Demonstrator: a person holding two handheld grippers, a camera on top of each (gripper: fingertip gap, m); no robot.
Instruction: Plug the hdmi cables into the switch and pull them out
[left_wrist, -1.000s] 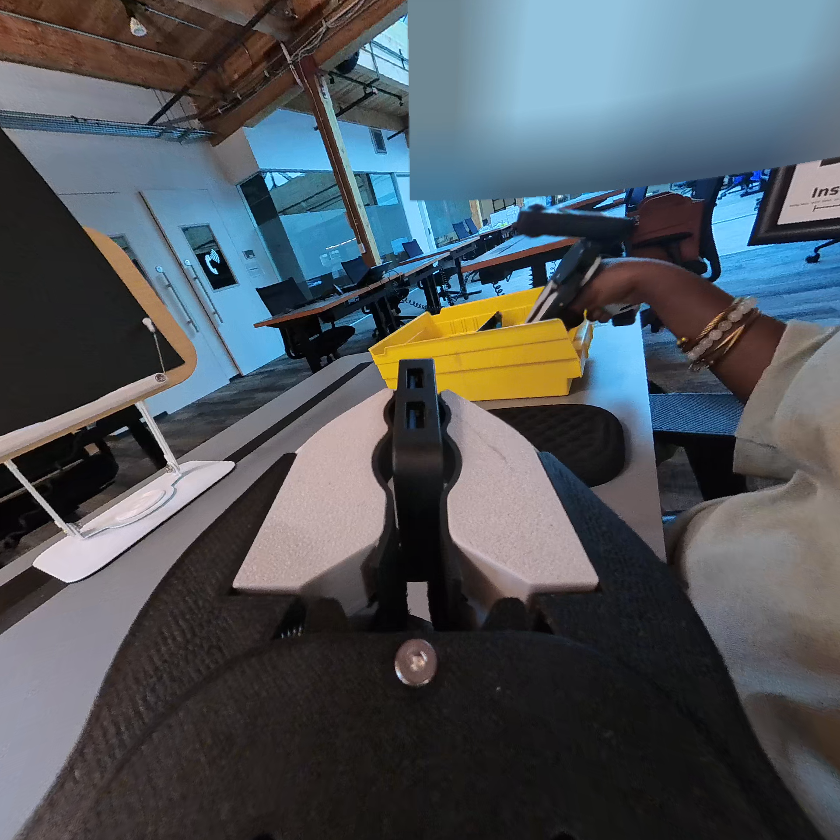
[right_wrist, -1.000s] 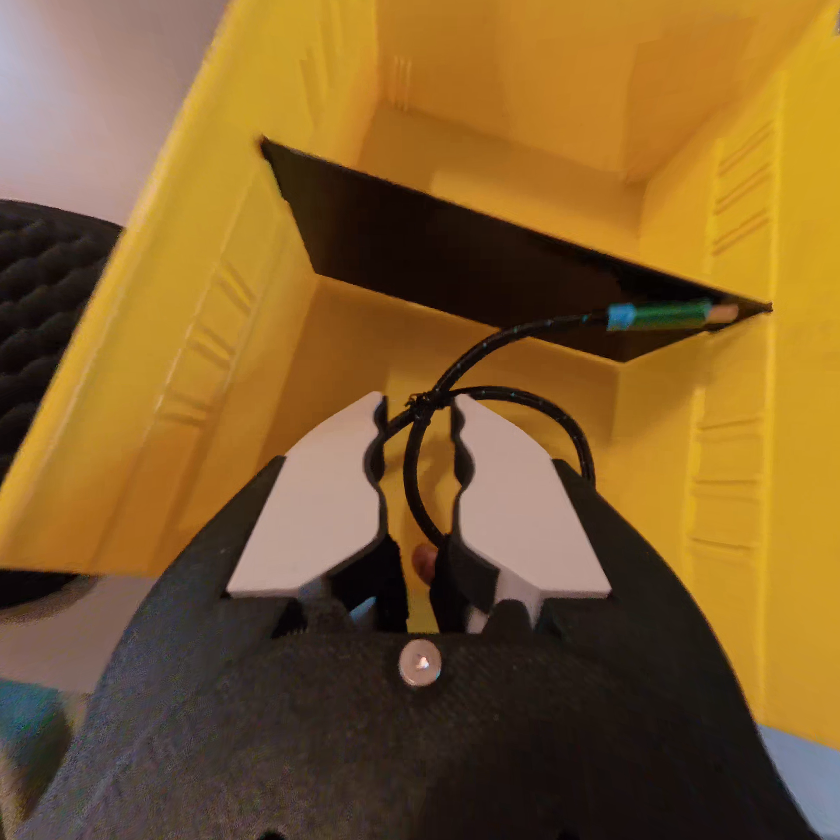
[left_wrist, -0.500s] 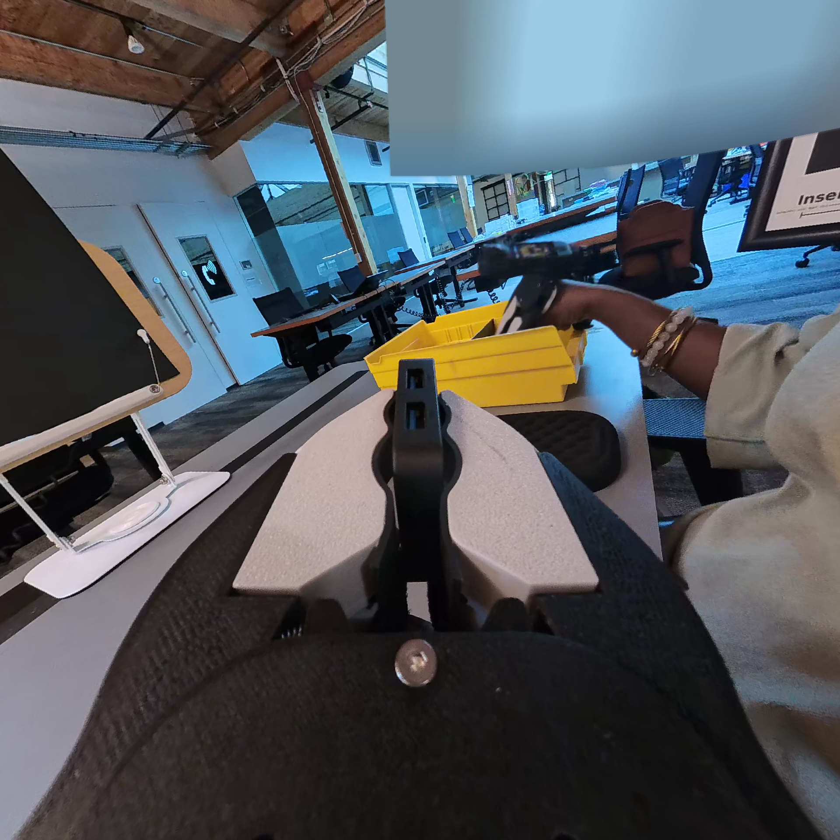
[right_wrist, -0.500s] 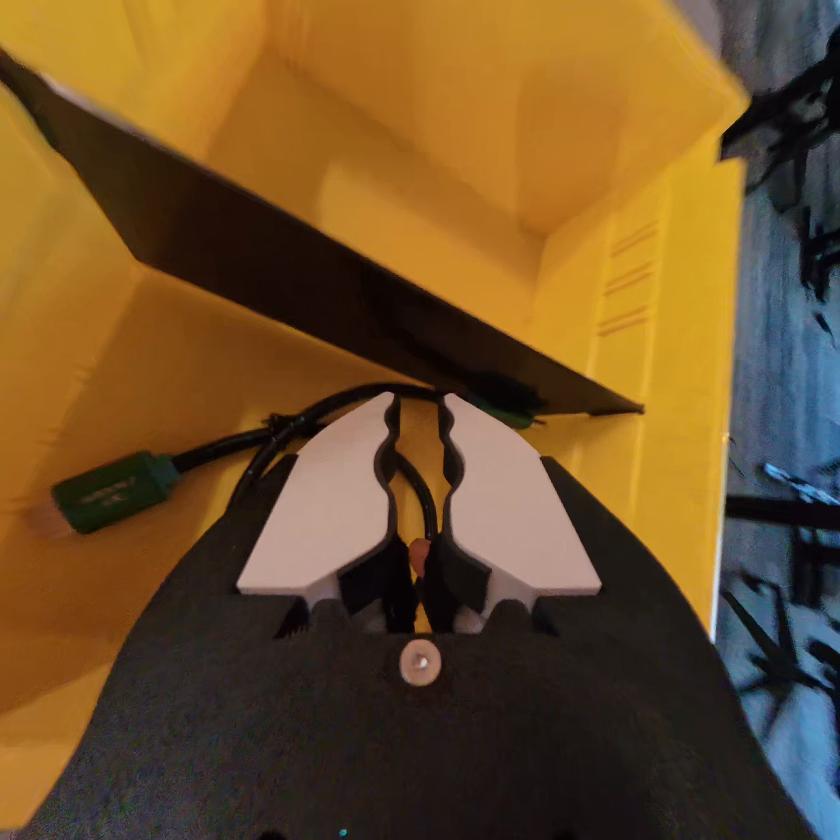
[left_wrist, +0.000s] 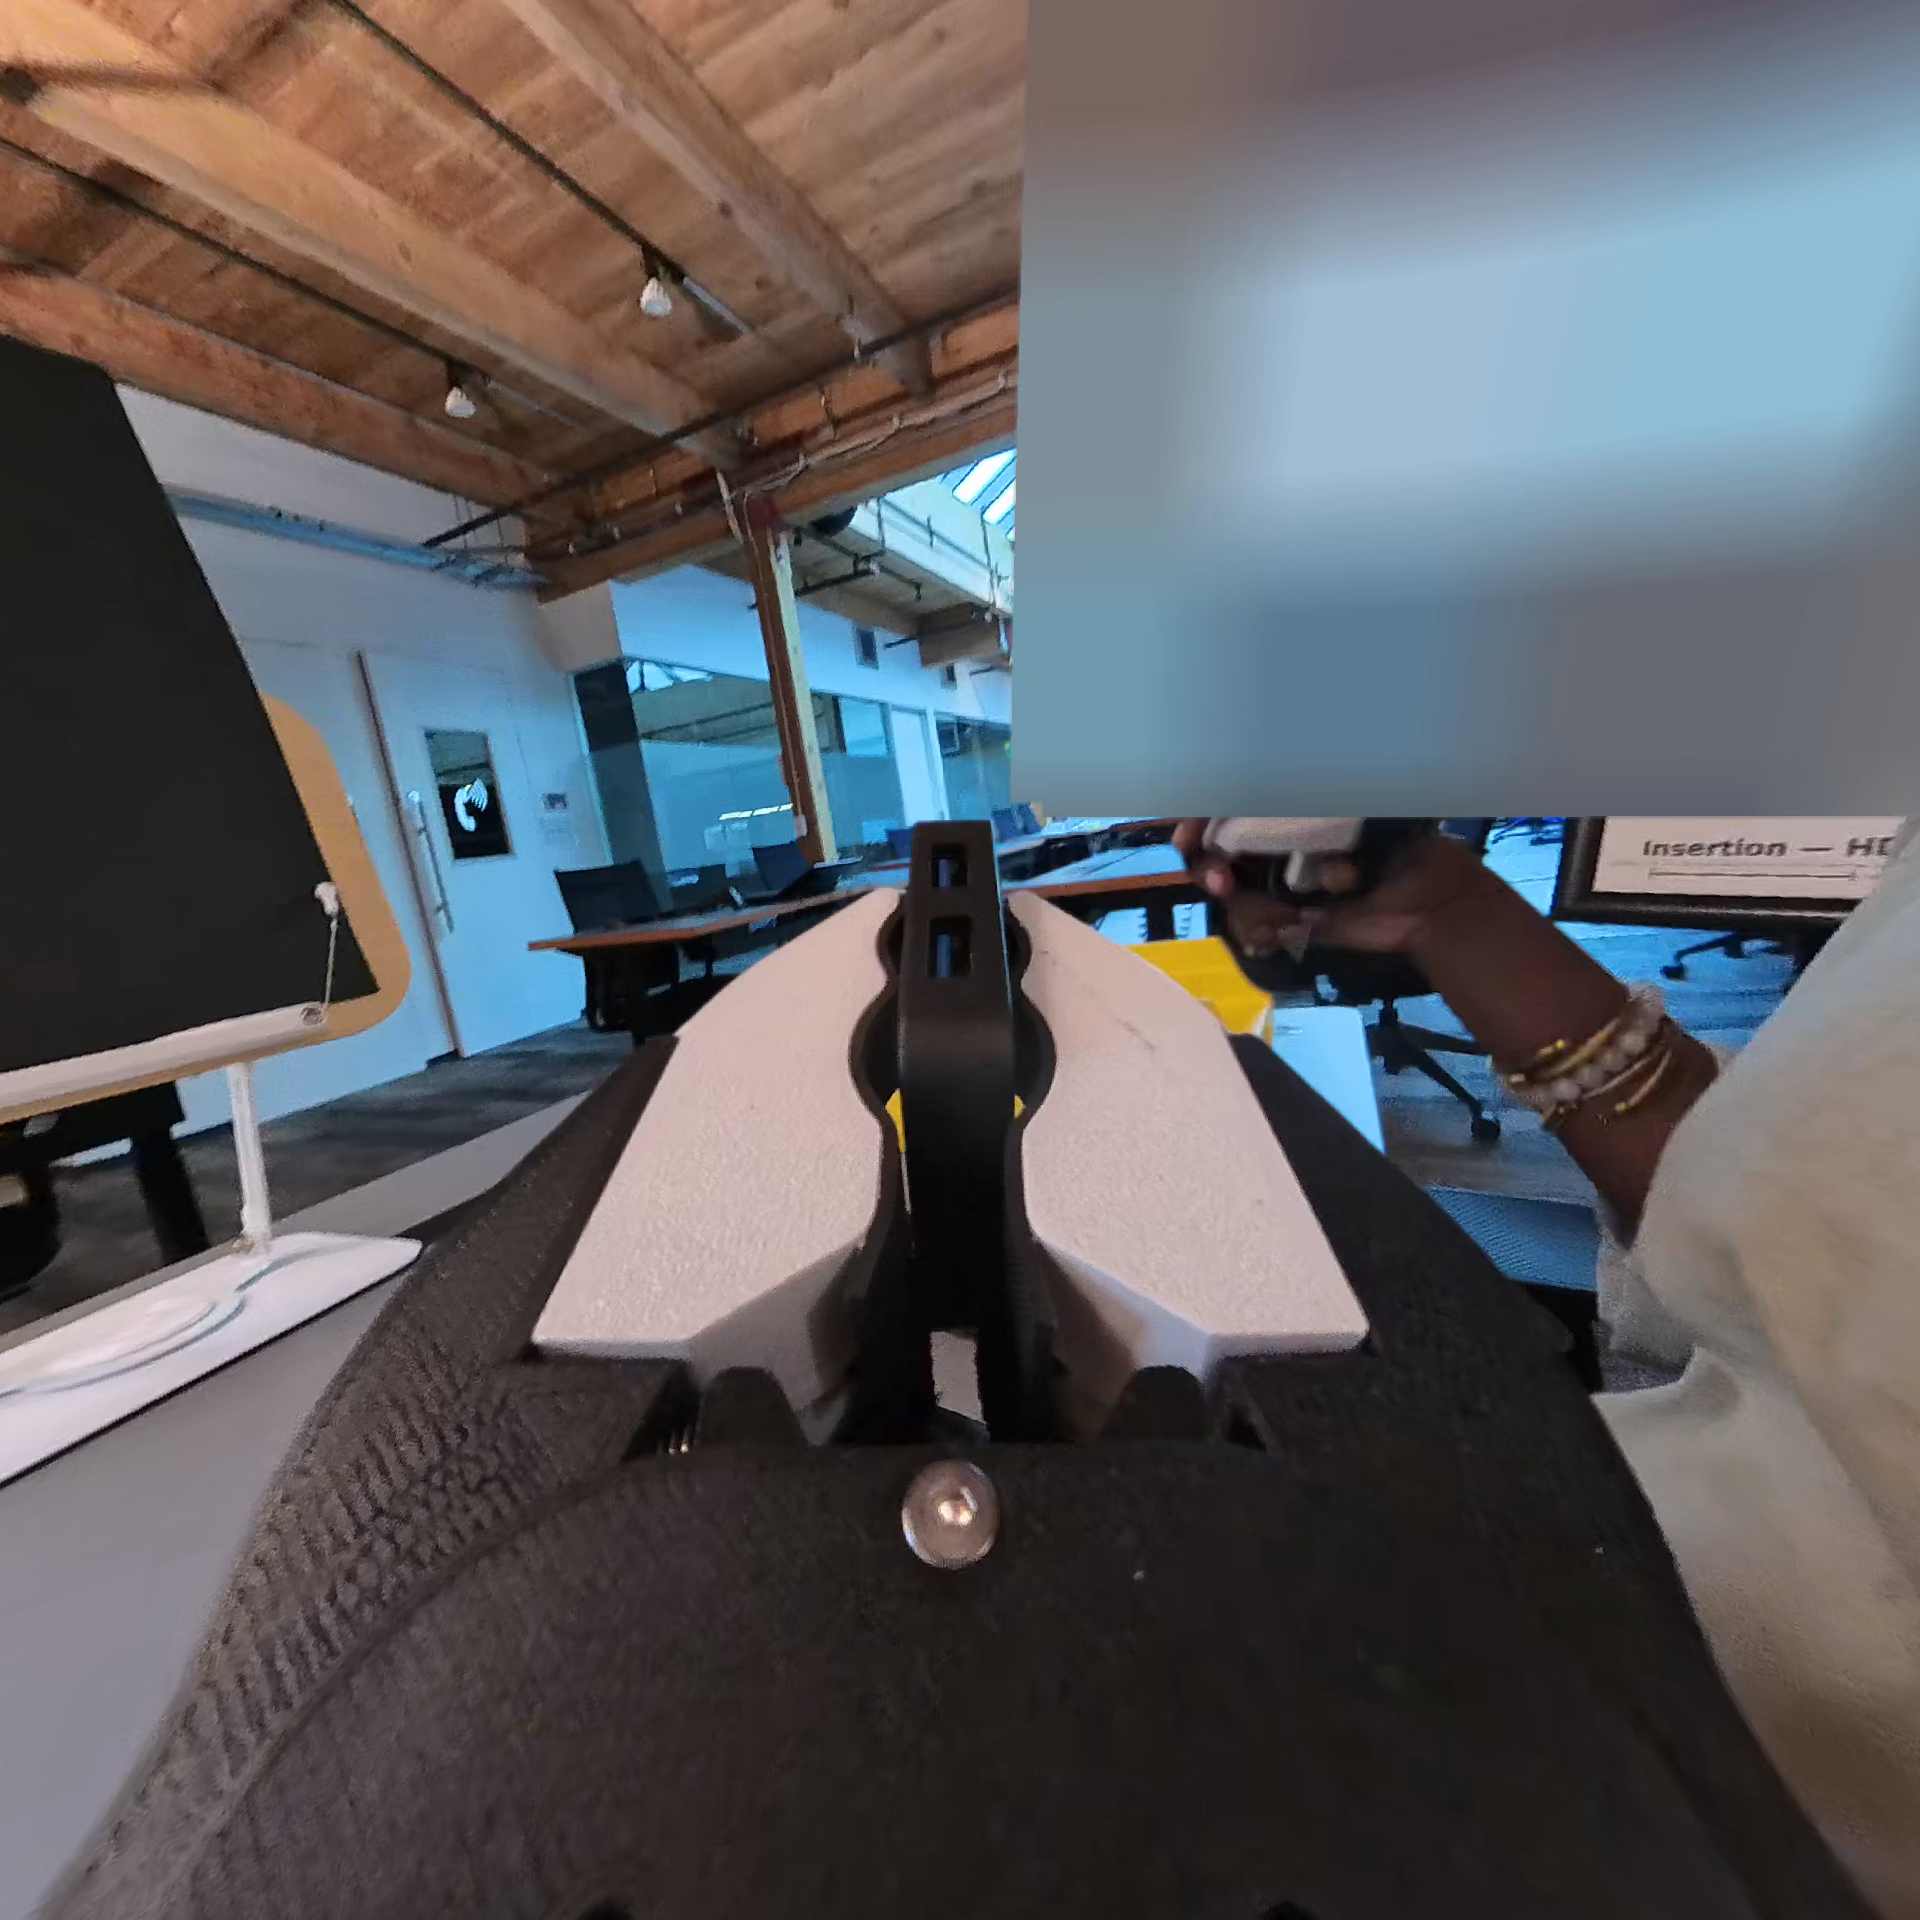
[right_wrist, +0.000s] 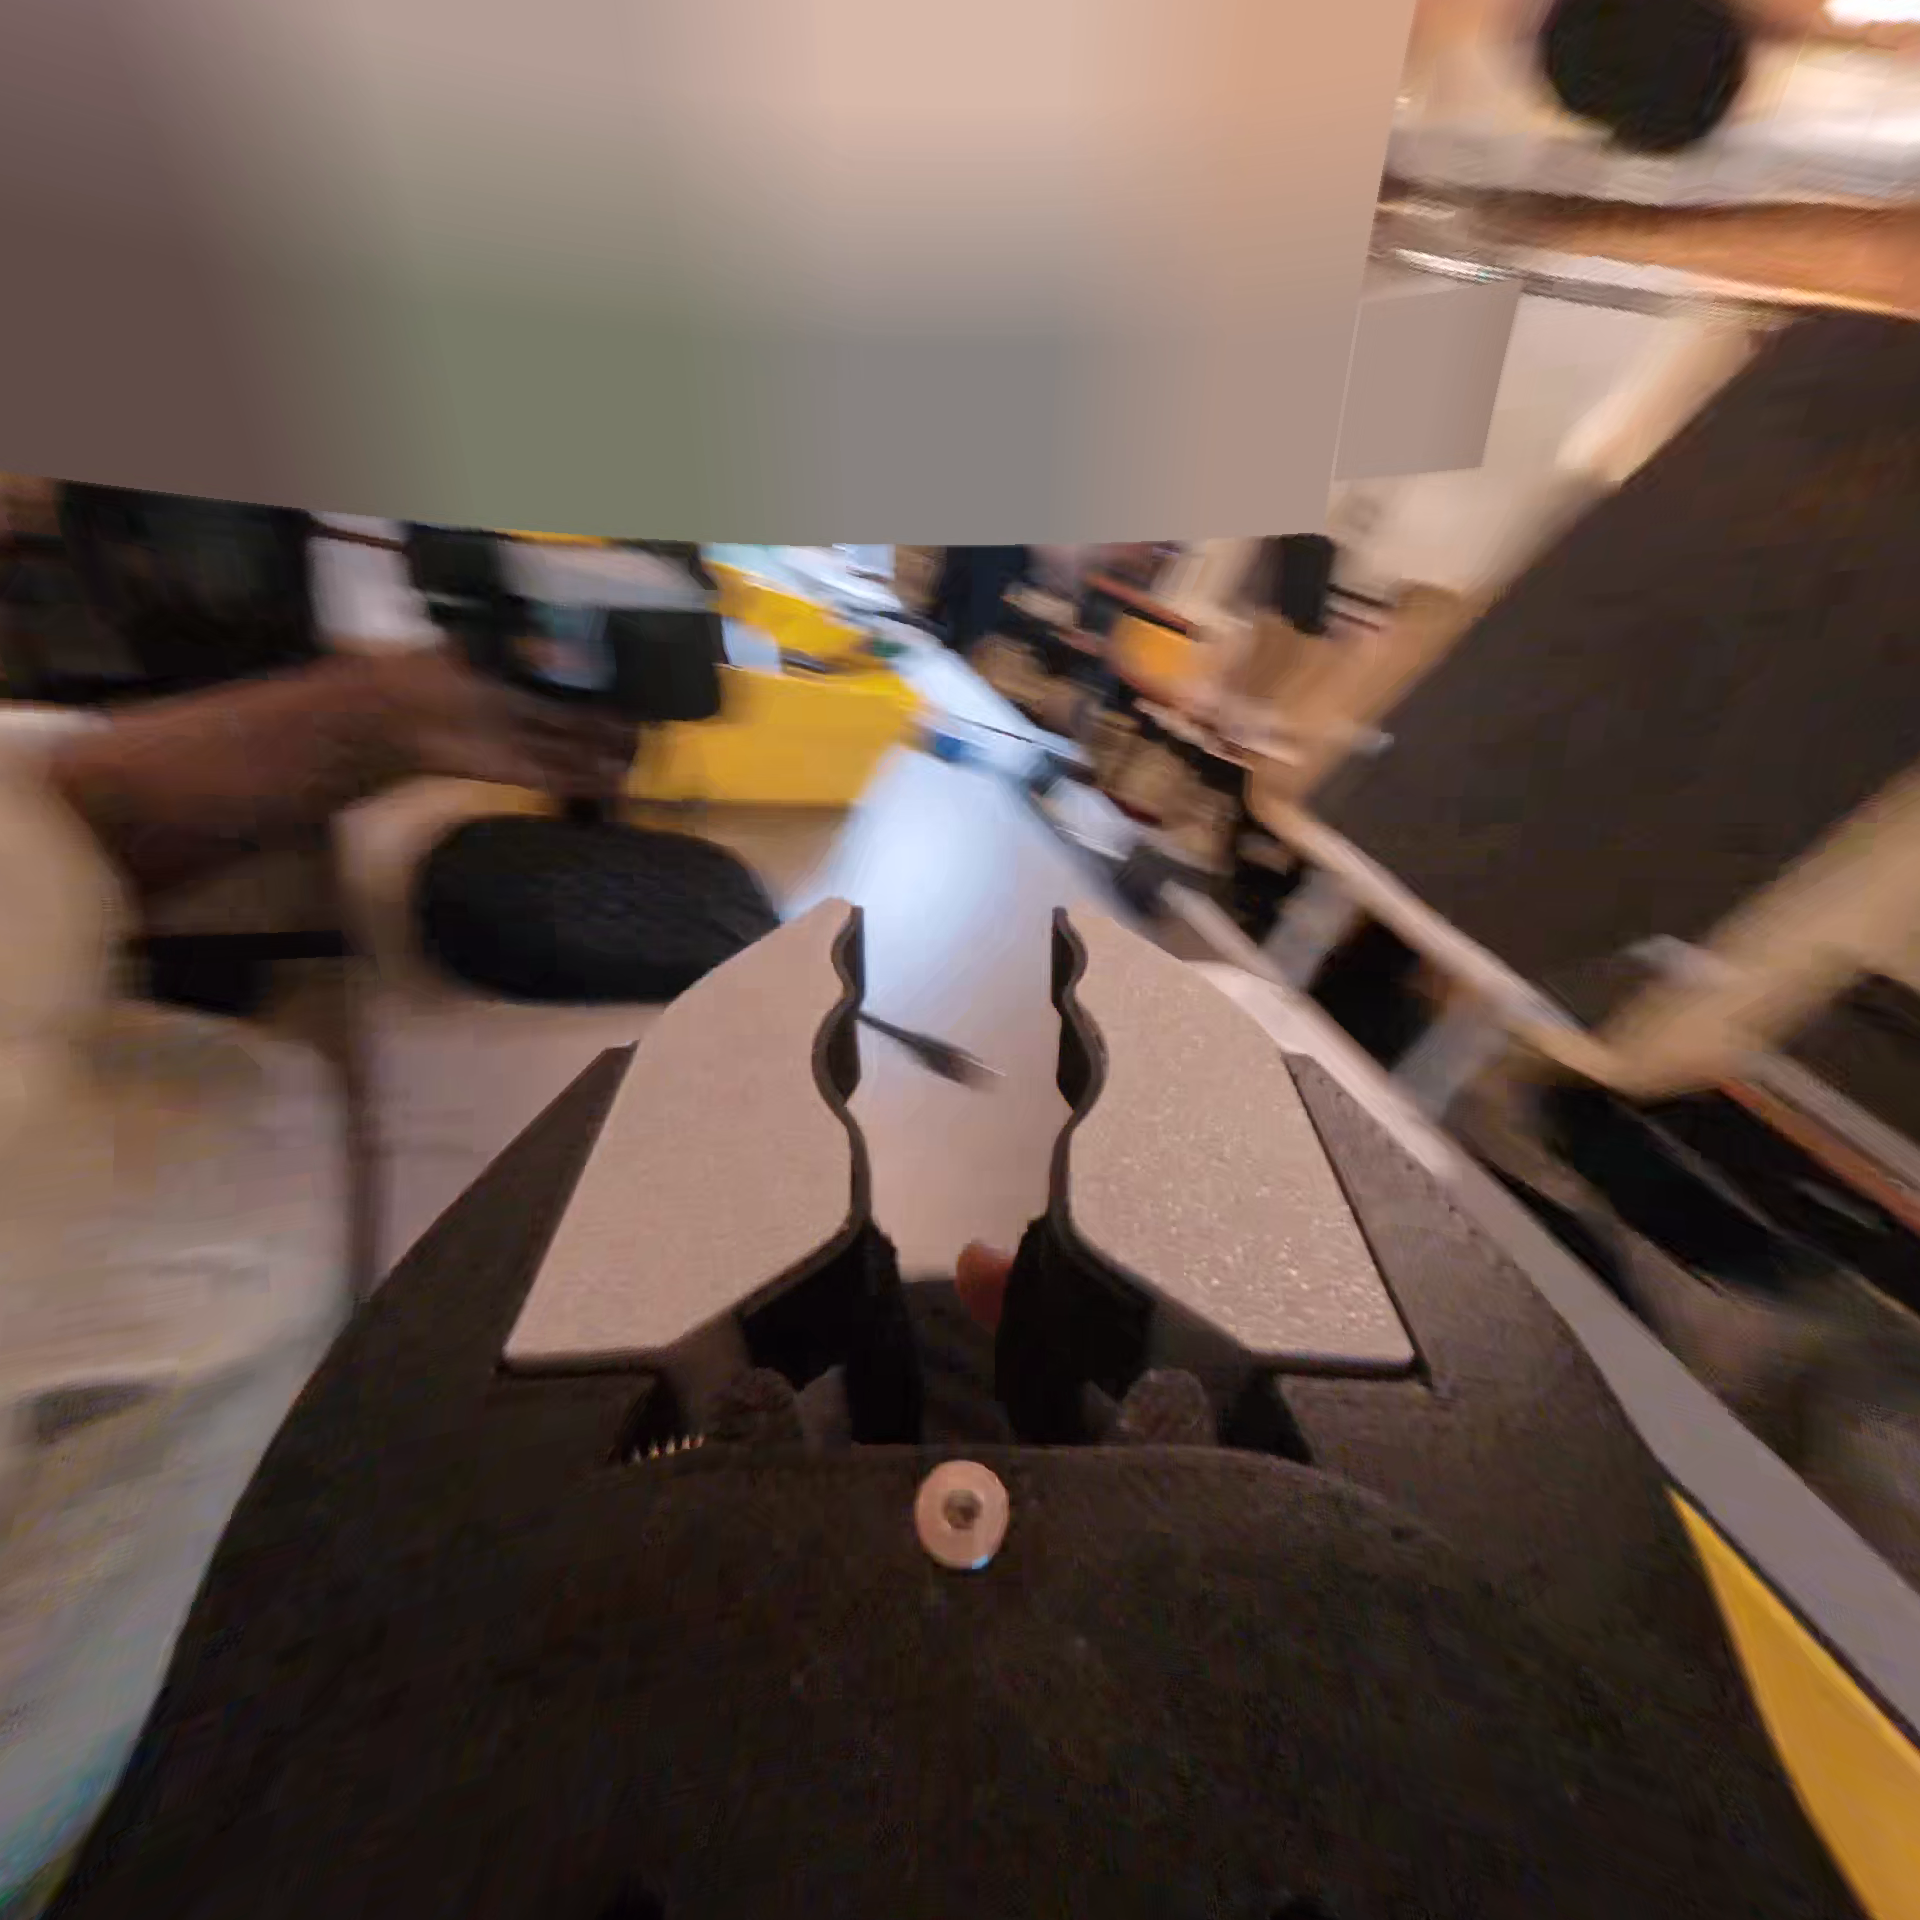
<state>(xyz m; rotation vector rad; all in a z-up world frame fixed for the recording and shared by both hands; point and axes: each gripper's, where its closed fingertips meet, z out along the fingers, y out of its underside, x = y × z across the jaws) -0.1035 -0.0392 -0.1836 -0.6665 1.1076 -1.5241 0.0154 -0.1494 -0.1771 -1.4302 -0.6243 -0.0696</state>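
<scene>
Right now switch (left_wrist: 953, 997), a black block w/ two slots at its far tip, sits clamped upright in left gripper (left_wrist: 953, 935). Right gripper (right_wrist: 956, 925) gapes, nothing held; thin cable end (right_wrist: 930, 1051) shows between its fingers, blurred. Yellow bin (right_wrist: 790, 738) far left.

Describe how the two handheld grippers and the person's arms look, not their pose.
Each gripper, left and right, has a textured black body, a silver screw at the centre, and two pale grey angular finger plates with wavy black inner edges forming the jaws. The person wears a loose cream long sleeve and a stack of gold and pale beaded bracelets at the wrist.
</scene>
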